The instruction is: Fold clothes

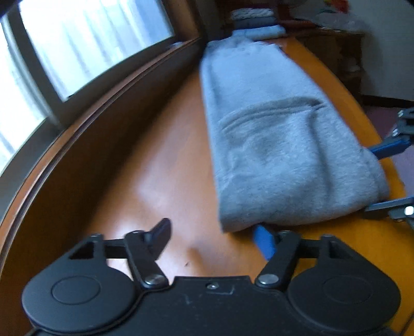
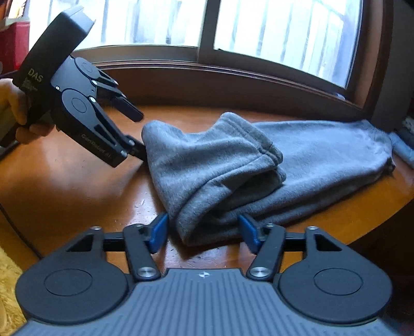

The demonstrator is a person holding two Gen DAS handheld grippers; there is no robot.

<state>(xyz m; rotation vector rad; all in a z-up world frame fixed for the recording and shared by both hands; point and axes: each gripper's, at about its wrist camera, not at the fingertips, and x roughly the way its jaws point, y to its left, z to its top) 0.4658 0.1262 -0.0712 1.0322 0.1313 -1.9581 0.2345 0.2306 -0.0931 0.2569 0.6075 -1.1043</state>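
Wooden table [image 2: 77, 175] under window [image 2: 284, 31], grey sweatpants [image 2: 323, 160] part-folded ahead of right gripper [image 2: 203, 230], spread wide astride the near fold, left gripper [image 2: 134, 134] likewise wide at far corner; best closing low, catching all layers.

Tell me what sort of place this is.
Probably a room in a home: a wooden table beside a window, grey sweatpants laid out on it, and folded clothes stacked at the far end.

The gray garment [image 2: 233, 165] hides 1 finger tip of the left tongs [image 2: 134, 134].
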